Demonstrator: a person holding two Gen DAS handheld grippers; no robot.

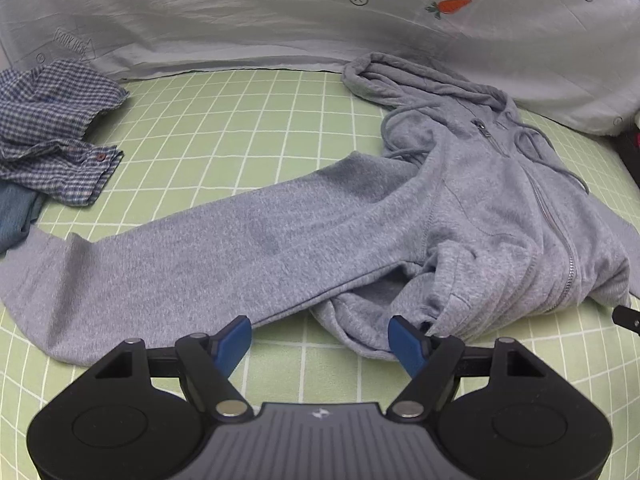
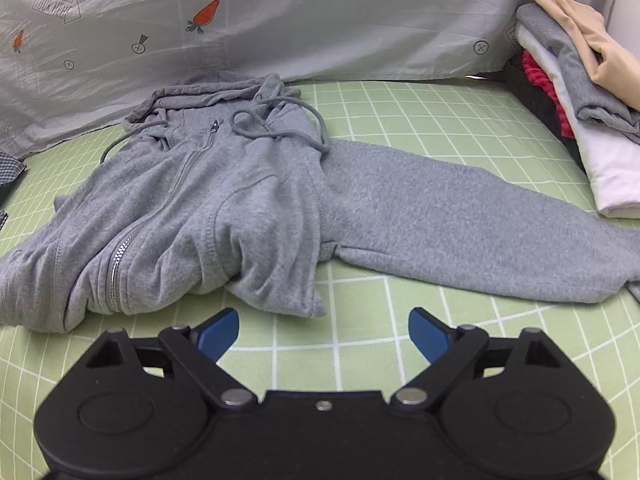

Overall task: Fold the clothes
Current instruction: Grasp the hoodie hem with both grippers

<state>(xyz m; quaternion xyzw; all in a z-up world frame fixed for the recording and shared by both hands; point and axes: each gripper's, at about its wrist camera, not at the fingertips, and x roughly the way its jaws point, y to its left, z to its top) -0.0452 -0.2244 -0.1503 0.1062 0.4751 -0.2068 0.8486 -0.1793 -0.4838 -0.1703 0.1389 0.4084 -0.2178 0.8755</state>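
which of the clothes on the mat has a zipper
The grey hoodie, spread out in the middle with both sleeves out. The checked shirt at the left has buttons, and the folded pile at the right shows no zipper.

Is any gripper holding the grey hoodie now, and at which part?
Nothing is held. The left gripper and the right gripper are both open, just before the hoodie hem.

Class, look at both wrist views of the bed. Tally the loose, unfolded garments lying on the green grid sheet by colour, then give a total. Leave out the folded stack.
Grey: 1, the zip hoodie with both sleeves spread out.
Blue-and-white check: 1, the crumpled shirt.
Blue denim: 1, a piece partly under the shirt; its kind cannot be told.
Total: 3
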